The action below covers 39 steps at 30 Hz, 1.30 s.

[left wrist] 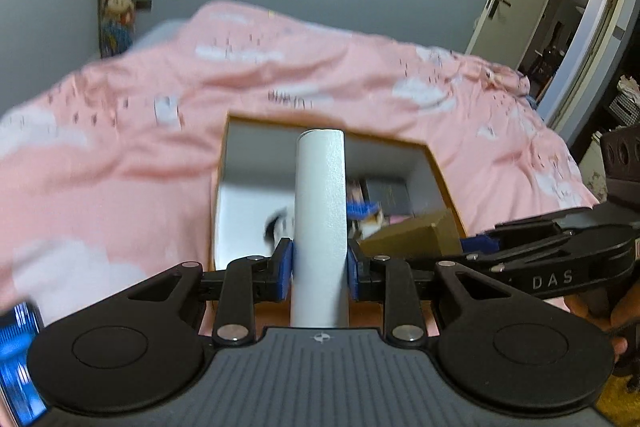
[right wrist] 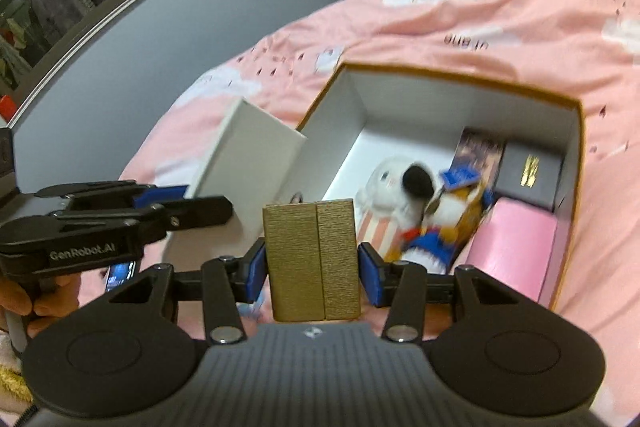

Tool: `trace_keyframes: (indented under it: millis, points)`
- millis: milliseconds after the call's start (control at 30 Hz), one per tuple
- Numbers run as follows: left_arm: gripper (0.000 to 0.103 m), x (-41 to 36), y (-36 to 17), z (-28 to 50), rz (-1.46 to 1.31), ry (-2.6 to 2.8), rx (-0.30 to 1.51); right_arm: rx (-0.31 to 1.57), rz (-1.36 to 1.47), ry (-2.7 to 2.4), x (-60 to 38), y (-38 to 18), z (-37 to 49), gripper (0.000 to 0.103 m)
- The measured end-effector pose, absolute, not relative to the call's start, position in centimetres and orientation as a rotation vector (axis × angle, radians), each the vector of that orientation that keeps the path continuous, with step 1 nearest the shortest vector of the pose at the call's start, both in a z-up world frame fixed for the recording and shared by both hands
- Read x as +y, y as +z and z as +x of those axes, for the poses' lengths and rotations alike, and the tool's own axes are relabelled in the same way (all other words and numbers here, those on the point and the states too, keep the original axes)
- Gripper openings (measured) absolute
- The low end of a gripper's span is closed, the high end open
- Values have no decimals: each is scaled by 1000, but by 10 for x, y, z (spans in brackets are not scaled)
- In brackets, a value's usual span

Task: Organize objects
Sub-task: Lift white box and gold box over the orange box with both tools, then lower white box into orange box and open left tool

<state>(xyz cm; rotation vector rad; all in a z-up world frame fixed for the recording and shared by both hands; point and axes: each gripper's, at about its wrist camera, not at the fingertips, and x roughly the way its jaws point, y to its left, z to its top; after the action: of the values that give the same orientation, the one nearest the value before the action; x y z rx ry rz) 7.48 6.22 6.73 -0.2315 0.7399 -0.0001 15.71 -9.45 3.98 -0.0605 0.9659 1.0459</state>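
We see the left tongs squeezing a white box, and the right tongs squeezing a gold box. Just past them, an open storage box sits on the pink bed, with 2 plush toys and a pink box inside.

Right gripper clamps a gold box — beyond it, a storage box holding plush toys.
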Motion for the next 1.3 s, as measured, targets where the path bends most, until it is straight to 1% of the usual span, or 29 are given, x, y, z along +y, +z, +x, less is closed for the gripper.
trace_keyframes:
  millis: [100, 267, 500, 733, 933, 1067, 1167, 1233, 1300]
  points:
    - [31, 66, 70, 95, -239, 17, 714, 940, -44, 1022, -91, 45, 172, 49]
    - [31, 70, 59, 138, -194, 75, 703, 921, -9, 964, -83, 43, 203, 49]
    - [31, 81, 18, 193, -119, 89, 867, 964, 8, 906, -68, 17, 237, 49]
    - [31, 63, -17, 211, 60, 157, 991, 1033, 68, 904, -61, -14, 262, 49]
    - [31, 39, -46, 227, 242, 223, 1087, 1019, 90, 912, -62, -20, 271, 49]
    - [32, 26, -60, 235, 334, 269, 1113, 1006, 90, 930, -65, -19, 270, 49]
    - [32, 25, -61, 237, 343, 271, 1133, 1001, 85, 929, -69, -19, 270, 50]
    - [31, 27, -59, 238, 300, 229, 1159, 1001, 87, 929, -71, -20, 270, 50]
    - [35, 33, -61, 240, 222, 187, 1211, 1002, 89, 923, -73, -22, 272, 50]
